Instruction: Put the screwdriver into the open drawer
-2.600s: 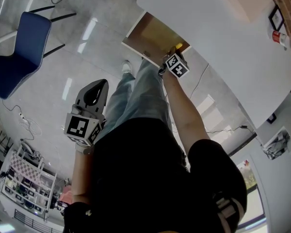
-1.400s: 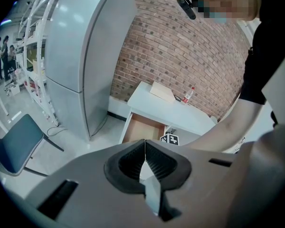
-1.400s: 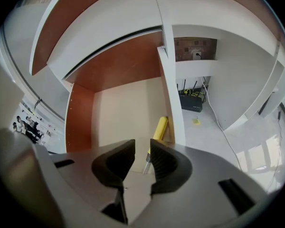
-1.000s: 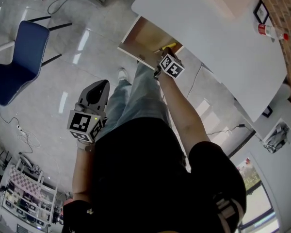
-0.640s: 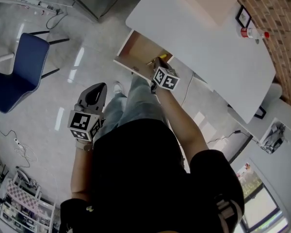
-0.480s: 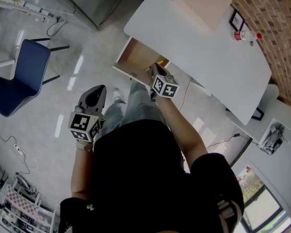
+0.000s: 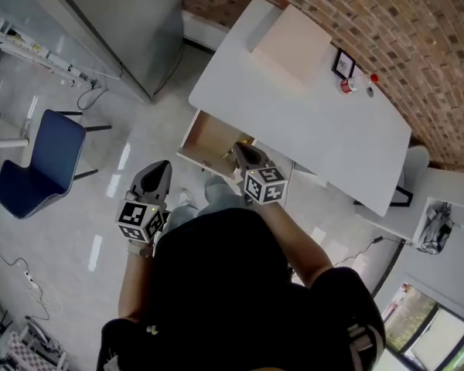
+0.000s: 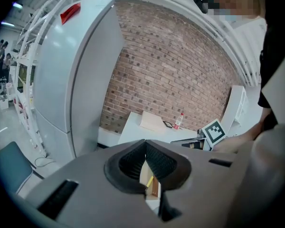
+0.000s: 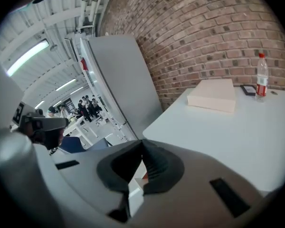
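Screwdriver [image 8: 150, 180] in drawer [image 7: 205, 138], mostly hidden behind left tongs [image 8: 145, 142]

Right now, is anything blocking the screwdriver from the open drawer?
Nothing visible does. The screwdriver, seen as a yellow handle, seemingly lies inside the drawer already; the right gripper is shut and empty.

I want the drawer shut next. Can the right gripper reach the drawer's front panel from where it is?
Probably yes. The right gripper hangs over the near corner of the open drawer, jaws together and empty, and nothing stands between it and the front panel.
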